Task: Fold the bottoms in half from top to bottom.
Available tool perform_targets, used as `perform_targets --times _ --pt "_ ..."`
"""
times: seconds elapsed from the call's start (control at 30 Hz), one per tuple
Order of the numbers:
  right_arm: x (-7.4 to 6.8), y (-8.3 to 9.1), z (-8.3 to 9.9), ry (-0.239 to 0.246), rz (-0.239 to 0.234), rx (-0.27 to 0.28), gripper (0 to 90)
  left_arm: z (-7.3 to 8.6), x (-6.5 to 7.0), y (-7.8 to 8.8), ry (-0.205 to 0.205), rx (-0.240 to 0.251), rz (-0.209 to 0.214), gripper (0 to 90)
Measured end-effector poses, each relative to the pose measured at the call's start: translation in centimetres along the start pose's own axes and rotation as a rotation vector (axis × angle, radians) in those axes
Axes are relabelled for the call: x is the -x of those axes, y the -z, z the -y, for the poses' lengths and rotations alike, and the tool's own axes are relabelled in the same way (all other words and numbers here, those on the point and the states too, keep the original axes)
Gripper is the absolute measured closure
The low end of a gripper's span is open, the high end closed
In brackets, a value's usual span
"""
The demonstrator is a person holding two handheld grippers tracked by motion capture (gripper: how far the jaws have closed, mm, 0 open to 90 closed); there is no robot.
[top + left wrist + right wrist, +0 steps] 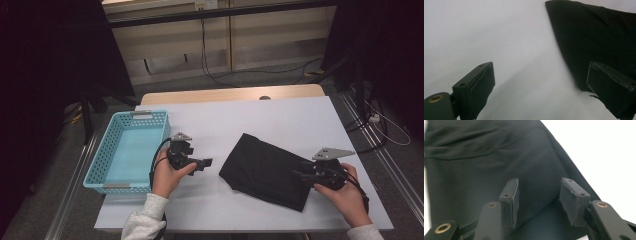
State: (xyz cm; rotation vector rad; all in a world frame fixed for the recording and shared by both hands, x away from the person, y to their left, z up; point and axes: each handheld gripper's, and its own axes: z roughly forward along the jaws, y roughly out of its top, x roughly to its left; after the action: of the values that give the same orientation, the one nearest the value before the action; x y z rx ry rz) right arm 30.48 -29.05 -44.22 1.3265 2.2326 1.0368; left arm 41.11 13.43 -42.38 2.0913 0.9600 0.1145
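A folded black cloth (265, 170) lies on the white table (250, 120), right of centre. My right gripper (300, 175) sits over the cloth's right end. In the right gripper view its jaws (539, 192) stand apart just above the black cloth (479, 162), with no fabric pinched between the pads. My left gripper (207, 162) is held a little left of the cloth, pointing toward it. In the left gripper view its jaws (540, 75) are wide apart over bare table, with the cloth's edge (594, 32) just ahead at the right.
A light blue plastic basket (95, 165) with nothing in it stands at the table's left side, close to my left hand. Bare white tabletop stretches behind the cloth. Cables run over the floor beyond the table and at the right.
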Motion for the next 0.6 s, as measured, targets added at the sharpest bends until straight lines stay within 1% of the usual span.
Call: perform_targets --times 0.03,0.07,0.13,0.2,0.23,0.27,0.3,0.4,0.43,0.47,0.5,0.53,0.6 --pt "0.3 -0.3 -0.1 0.000 0.014 0.000 49.5 0.1 -0.1 0.1 -0.003 -0.008 0.000 8.0" --pt "0.5 -0.5 -0.2 -0.002 0.022 -0.002 49.2 0.2 0.0 0.2 0.005 -0.001 -0.004 8.1" --pt "0.8 -0.7 -0.5 -0.014 0.032 0.004 48.7 0.4 -0.1 0.2 0.004 -0.008 -0.007 8.0" --pt "1.2 -0.9 -0.9 -0.032 0.027 0.013 48.7 0.4 -0.1 0.3 0.009 -0.005 -0.006 8.1" --pt "1.3 -1.2 -1.0 -0.028 0.035 0.009 48.7 0.4 -0.1 0.3 0.008 -0.007 -0.006 8.1" --pt "1.4 -1.4 -1.1 -0.032 0.036 0.002 48.9 0.5 -0.1 0.4 0.013 -0.003 -0.006 8.1" --pt "1.4 -1.8 -1.3 -0.039 0.036 -0.008 50.0 0.4 -0.1 0.4 0.008 -0.006 -0.006 8.2" --pt "1.3 -2.6 -1.4 -0.020 0.032 -0.033 53.4 0.5 -0.2 0.5 0.010 -0.002 -0.010 8.2" --pt "1.2 -2.8 -1.5 -0.008 0.031 -0.045 54.3 0.5 -0.1 0.4 0.018 0.004 -0.010 8.2" --pt "1.1 -2.9 -1.5 -0.003 0.030 -0.041 54.9 0.5 -0.1 0.4 0.012 -0.003 -0.010 8.2" --pt "1.0 -2.9 -1.6 0.008 0.031 -0.044 57.3 0.5 -0.2 0.5 0.010 -0.014 -0.007 8.2" --pt "0.9 -2.9 -1.6 0.014 0.034 -0.044 60.7 0.6 -0.1 0.3 0.008 -0.010 -0.010 8.2" --pt "0.8 -3.1 -1.5 0.005 0.014 -0.035 70.5 0.5 -0.1 0.2 0.007 -0.017 -0.005 8.2"
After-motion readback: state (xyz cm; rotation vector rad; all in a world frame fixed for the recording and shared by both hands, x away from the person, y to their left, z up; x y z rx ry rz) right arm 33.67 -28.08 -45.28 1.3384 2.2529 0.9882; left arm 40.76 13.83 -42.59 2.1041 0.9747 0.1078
